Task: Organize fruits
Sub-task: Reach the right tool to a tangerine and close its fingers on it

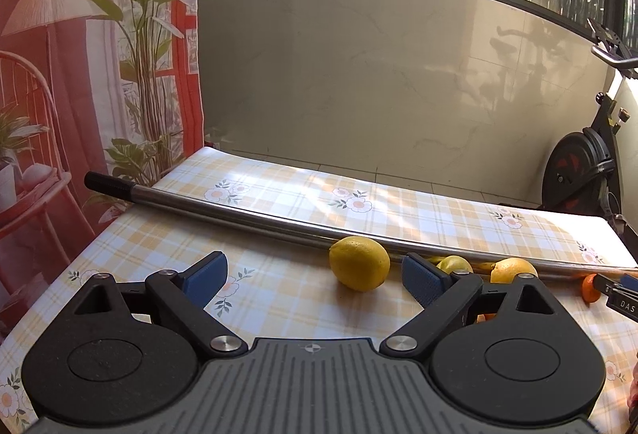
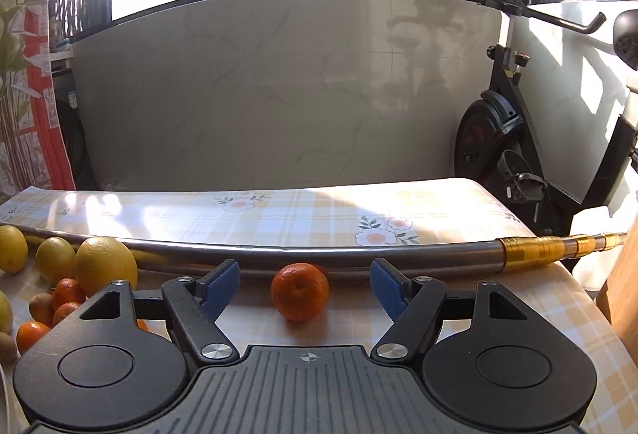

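A yellow lemon (image 1: 359,263) lies on the checked tablecloth, just ahead of my open, empty left gripper (image 1: 315,276) and slightly right of its centre line. More lemons (image 1: 454,264) and an orange (image 1: 512,269) lie behind the right finger. In the right wrist view a tangerine (image 2: 300,291) sits between the pads of my open, empty right gripper (image 2: 305,288), untouched. A cluster of lemons (image 2: 104,265), tangerines (image 2: 67,292) and kiwis (image 2: 41,308) lies at the left. The right gripper's tip shows at the left wrist view's right edge (image 1: 618,294).
A long steel pole (image 1: 255,214) lies across the table behind the fruit; its gold end (image 2: 530,248) reaches past the right edge. An exercise bike (image 2: 502,139) stands beyond the table at the right. A curtain (image 1: 79,75) hangs at the left. A brown box edge (image 2: 622,286) stands at the right.
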{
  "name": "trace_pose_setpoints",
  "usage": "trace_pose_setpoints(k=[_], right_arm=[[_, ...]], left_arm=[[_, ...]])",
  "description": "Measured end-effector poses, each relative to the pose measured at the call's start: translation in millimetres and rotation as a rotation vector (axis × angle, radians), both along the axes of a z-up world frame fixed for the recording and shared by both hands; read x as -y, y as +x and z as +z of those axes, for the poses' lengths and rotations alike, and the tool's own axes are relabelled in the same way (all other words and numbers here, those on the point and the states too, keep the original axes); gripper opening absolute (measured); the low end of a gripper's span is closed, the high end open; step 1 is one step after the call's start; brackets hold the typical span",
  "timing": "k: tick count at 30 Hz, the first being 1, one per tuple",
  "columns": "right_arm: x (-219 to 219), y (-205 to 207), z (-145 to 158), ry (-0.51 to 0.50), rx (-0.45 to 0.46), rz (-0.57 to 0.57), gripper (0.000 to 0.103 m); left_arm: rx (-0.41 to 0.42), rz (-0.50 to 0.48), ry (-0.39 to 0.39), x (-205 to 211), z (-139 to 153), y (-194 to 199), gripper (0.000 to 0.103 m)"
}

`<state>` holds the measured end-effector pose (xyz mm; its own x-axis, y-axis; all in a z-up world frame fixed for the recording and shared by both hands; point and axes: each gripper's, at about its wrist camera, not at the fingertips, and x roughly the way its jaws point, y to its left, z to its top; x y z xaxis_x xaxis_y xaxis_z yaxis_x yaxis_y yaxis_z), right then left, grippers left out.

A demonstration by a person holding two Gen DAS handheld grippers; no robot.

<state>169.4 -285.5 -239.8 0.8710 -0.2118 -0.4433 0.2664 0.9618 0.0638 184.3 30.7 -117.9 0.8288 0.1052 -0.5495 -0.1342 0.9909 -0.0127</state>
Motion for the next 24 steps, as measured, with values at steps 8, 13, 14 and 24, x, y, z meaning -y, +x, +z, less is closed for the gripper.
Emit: trace_pose_setpoints(k=[8, 13, 14, 24], right_arm=[[-1, 26, -12, 0.005, -0.083, 0.012, 0.051], [1, 35, -18, 0.015, -0.143, 0.0, 0.042], [1, 35, -19, 0.019, -0.145, 0.008, 0.035], [-5, -6, -13, 0.133, -0.113, -0.006, 0.034]], left_arm=[[-0.028, -0.017, -0.009, 3, -9, 10, 0.095], [-0.049, -0.015, -0.023, 1, -13, 12, 0.094], [-0.051, -0.018, -0.022, 1, -13, 12, 0.094], [-0.088, -0.046, -0.01, -2, -15, 11, 0.092]])
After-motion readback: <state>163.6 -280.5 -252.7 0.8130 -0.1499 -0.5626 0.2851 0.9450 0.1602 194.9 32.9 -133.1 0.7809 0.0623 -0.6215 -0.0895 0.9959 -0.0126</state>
